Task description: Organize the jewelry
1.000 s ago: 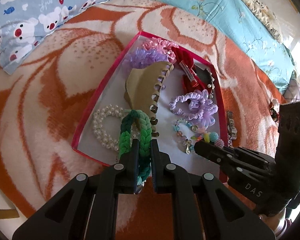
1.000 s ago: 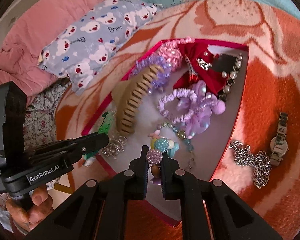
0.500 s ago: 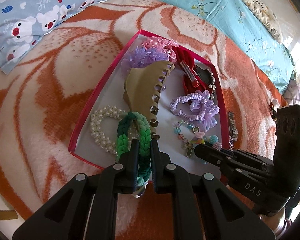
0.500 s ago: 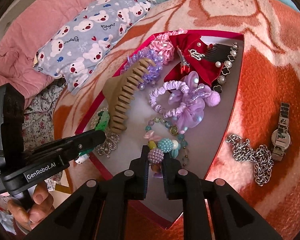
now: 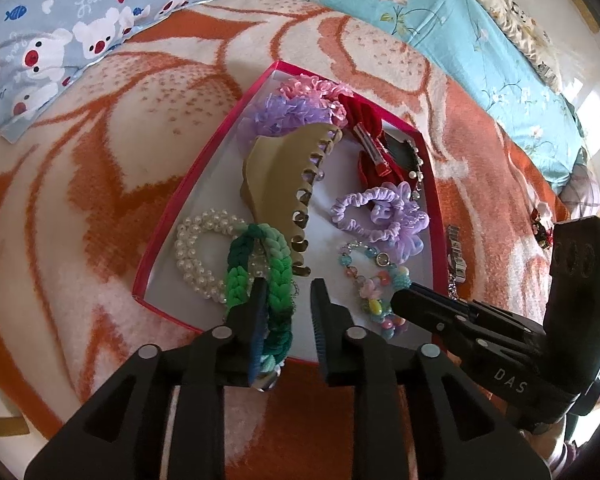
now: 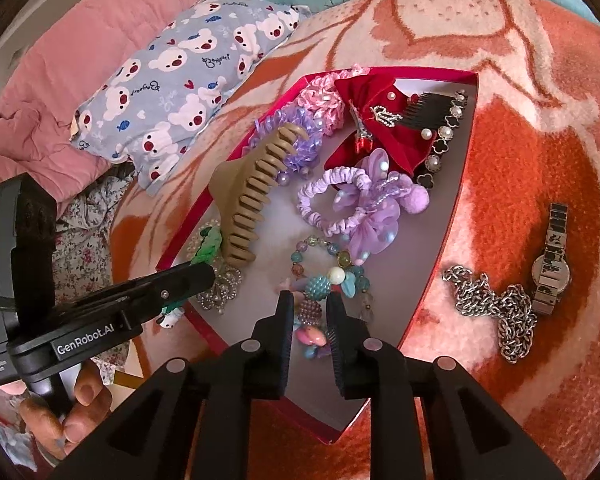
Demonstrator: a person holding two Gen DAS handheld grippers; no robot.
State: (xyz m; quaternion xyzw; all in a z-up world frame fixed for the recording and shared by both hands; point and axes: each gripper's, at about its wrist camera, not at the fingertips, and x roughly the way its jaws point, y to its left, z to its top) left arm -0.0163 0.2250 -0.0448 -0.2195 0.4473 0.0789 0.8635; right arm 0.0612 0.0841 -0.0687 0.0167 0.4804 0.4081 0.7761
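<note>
A shallow red box [image 5: 204, 168] [image 6: 432, 280] lies on the blanket with hair and jewelry pieces in it. My left gripper [image 5: 288, 286] is open over its near edge; a green braided bracelet [image 5: 260, 276] lies against the left finger, on a pearl bracelet [image 5: 192, 248]. My right gripper [image 6: 310, 298] is open, its jaws either side of a colourful beaded bracelet [image 6: 324, 276] [image 5: 374, 292] on the box floor. A tan claw clip [image 5: 284, 176] [image 6: 246, 196], purple scrunchies [image 6: 352, 200] and a red bow [image 6: 380, 136] fill the far part.
A silver chain [image 6: 496, 308] and a wristwatch [image 6: 552, 268] lie on the orange and white blanket [image 5: 100, 128] right of the box. A bear-print pillow [image 6: 180, 76] and pink quilt [image 6: 60, 64] lie at the left, a teal flowered sheet [image 5: 440, 12] beyond.
Both grippers have opened: the left let go of the green braided bracelet, the right let go of the beaded bracelet, which now rests in the box.
</note>
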